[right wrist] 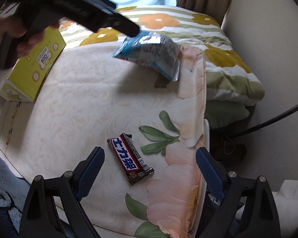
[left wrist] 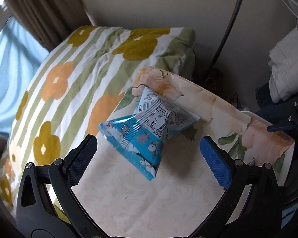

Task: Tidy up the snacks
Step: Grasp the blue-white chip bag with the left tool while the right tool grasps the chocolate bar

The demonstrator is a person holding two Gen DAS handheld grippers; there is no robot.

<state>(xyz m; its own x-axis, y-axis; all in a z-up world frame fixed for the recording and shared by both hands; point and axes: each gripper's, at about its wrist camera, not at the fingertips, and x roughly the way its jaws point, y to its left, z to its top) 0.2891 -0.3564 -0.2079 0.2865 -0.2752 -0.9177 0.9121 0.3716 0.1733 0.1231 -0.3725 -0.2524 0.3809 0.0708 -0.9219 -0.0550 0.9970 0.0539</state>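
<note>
Blue snack bag lies on the worktop near its far corner, crumpled, printed label side up, one end lifted off the floral cloth. In the right wrist view I see the same bag at the far edge, partly under the dark body of the other gripper.

Chocolate bar in a dark wrapper with blue and white lettering lies flat on the cloth, nearer to me, angled diagonally. It is well apart from the bag.

Left gripper: jaws spread wide, nothing between the pads; the bag sits just ahead of and between the fingertips, not touching that I can tell. A hand holds this gripper.

Right gripper: jaws spread wide, nothing clamped. The chocolate bar lies between the two fingers in view, closer to the left one, clear of both pads.

Yellow-green box stands at the worktop's far left corner, a white barcode sticker on its side.

Beyond the worktop: a striped blanket with orange and mustard flowers, brown curtain, plain wall.
</note>
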